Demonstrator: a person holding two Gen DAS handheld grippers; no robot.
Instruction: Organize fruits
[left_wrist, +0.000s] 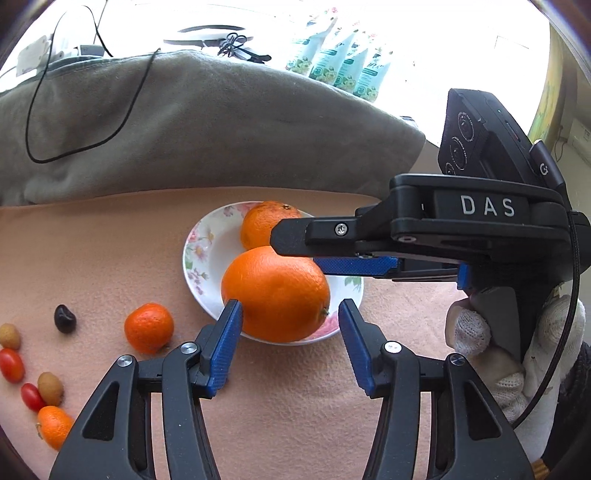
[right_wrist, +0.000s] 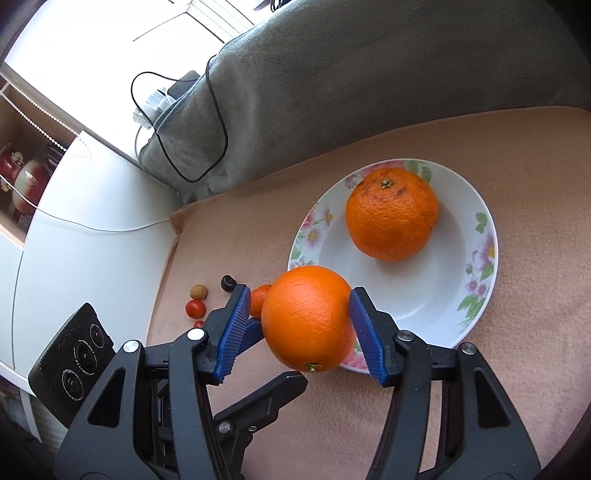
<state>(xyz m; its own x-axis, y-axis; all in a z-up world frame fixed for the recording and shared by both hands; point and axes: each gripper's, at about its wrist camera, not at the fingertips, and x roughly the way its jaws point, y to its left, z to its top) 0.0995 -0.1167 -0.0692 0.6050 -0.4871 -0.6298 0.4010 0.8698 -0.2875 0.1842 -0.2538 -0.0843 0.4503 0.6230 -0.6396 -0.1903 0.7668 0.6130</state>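
A: Okay, right hand-held gripper (right_wrist: 299, 293) first?

B: Pinching the big orange (right_wrist: 306, 317), one blue pad on each side of it. The fruit is up off the cloth, over the near-left rim of the floral plate (right_wrist: 413, 295).

A: Left hand-held gripper (left_wrist: 290, 304)?

B: Spread. In its own view the big orange sits between its fingers. The left pad is at the fruit's edge, and the right pad has a visible gap. Contact on the left pad can't be confirmed.

A: Anything on the plate?

B: A second orange (right_wrist: 391, 214), stem up, on the far side of the dish. It is apart from the held one.

A: The rest of the fruit?

B: It is all loose on the peach cloth (left_wrist: 110, 251), left of the plate. A small mandarin (left_wrist: 149, 326) is nearest the plate, then a dark fruit (left_wrist: 65, 318). Further left are cherry tomatoes (left_wrist: 12, 364), small brown fruits (left_wrist: 9, 336) and another mandarin (left_wrist: 55, 424).

A: Background?

B: A grey blanket (left_wrist: 207, 129) is bunched along the far edge, with a black cable (left_wrist: 33, 122) looped on it. A white-gloved hand (left_wrist: 517, 350) grips the right tool's handle.
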